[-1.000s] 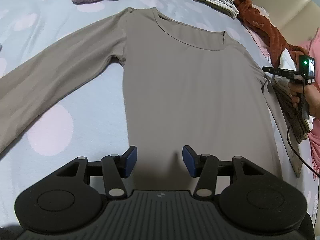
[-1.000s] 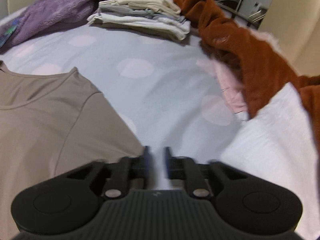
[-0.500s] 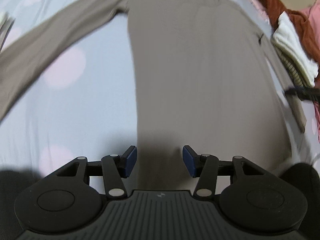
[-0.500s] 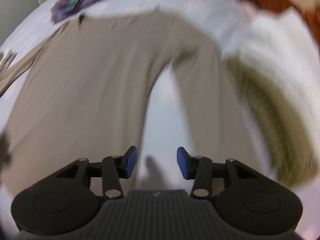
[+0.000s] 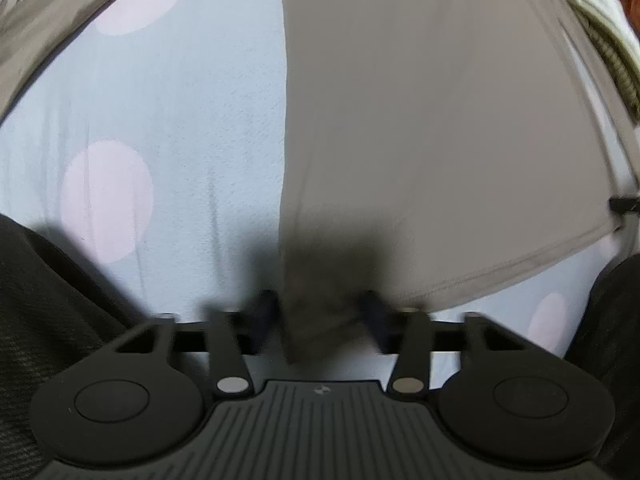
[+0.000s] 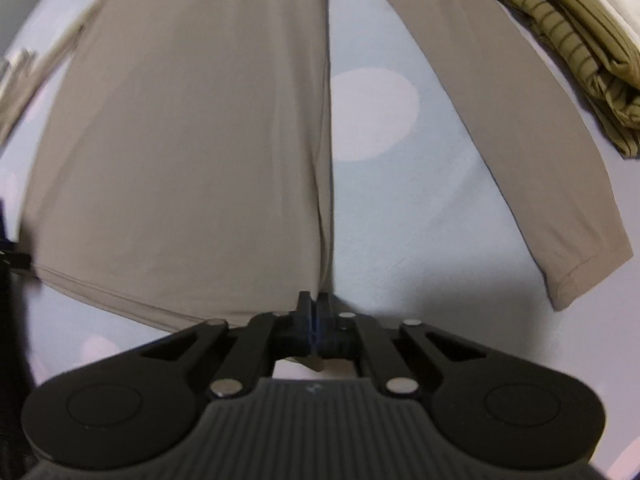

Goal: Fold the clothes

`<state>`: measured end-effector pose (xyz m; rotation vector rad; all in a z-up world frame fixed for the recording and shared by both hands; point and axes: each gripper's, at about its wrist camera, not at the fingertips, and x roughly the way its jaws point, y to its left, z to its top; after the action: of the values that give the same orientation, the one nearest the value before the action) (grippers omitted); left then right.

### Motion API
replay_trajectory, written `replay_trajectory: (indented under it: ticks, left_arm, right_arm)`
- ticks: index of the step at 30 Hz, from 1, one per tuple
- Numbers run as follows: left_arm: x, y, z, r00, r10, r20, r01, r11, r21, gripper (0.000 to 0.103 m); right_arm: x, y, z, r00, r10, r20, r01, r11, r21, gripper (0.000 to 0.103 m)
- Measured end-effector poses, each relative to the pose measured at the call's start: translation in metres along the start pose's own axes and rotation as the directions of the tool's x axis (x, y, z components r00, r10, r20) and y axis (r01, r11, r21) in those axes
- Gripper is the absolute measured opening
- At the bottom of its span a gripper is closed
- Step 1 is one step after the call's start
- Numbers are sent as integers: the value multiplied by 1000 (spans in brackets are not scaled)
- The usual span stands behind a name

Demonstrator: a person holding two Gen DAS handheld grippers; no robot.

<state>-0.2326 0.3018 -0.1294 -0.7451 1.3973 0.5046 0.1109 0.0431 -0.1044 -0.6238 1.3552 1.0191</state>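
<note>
Flat on the pale blue bedsheet [image 6: 400,216] with its pink dots lies one taupe long-sleeved shirt [image 6: 192,128], hem toward both cameras. From the left wrist view, starting at the left edge, a dark knitted fabric [image 5: 36,304] fills the lower corner; what it belongs to cannot be told. Above it one sleeve of the shirt [image 5: 48,12] runs off toward the upper left, apart from the body, with two pink dots showing on the sheet between them. The left gripper [image 5: 320,320] sits low at the shirt's lower left hem corner, its two blue-padded fingers [image 5: 264,316] spread wide apart with the corner of fabric lying between them, not pinched; this part is motion-blurred. Further right, the hem curves away toward a black object [image 5: 624,204] at the frame edge.

From the right wrist view, the shirt body fills the left and centre. The right gripper [image 6: 313,312] is clamped tight on the lower right hem corner, where the side seam meets the hem, its two fingers pressed together on the cloth. Right of it lies bare sheet with one large pink dot, then the second sleeve [image 6: 520,152], stretched down with its cuff near the lower right. Beyond that, at the upper right, rests one stack of folded clothes [image 6: 576,40], an olive striped piece under a cream one.
</note>
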Motion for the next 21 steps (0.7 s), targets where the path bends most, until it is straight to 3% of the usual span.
replay_trajectory:
  ticks: [2,7,10,12,14,16,19,21]
  left_arm:
    - [-1,1,-3,1000,-6,-28,7,1000,18,3]
    - [-6,3,-11,999,-21,-37,22,999,36,2]
    - [-6,5,-10,999,-15,-42,15,1000,21,12]
    - [-8,8,-9,999,-34,-43,34,999,-1,28]
    - [-25,21,-11,996,-91,15,91,995,-45,41]
    - [-46,40,-14,984,-143,103,153,984,-93,43]
    - [-85,81,-22,938,-193,288,248,954,-168,46]
    - [-100,121,-31,907,-161,390,271,931,-245,48]
  right_arm:
    - [-7,-1,-4,1000,2,7,-2,1000,-1,2]
    - [-17,1,-14,1000,-2,-5,2,999,-36,2]
    - [-8,3,-15,999,-31,-25,30,998,-61,2]
    - [-1,4,-16,998,-51,-38,48,996,-79,9]
    - [-2,8,-13,994,-101,-37,97,991,-94,16]
    - [-14,20,-5,982,-187,15,187,975,-117,32]
    - [-38,52,11,940,-298,164,322,934,-152,32]
    - [-48,86,24,929,-262,263,316,929,-191,32]
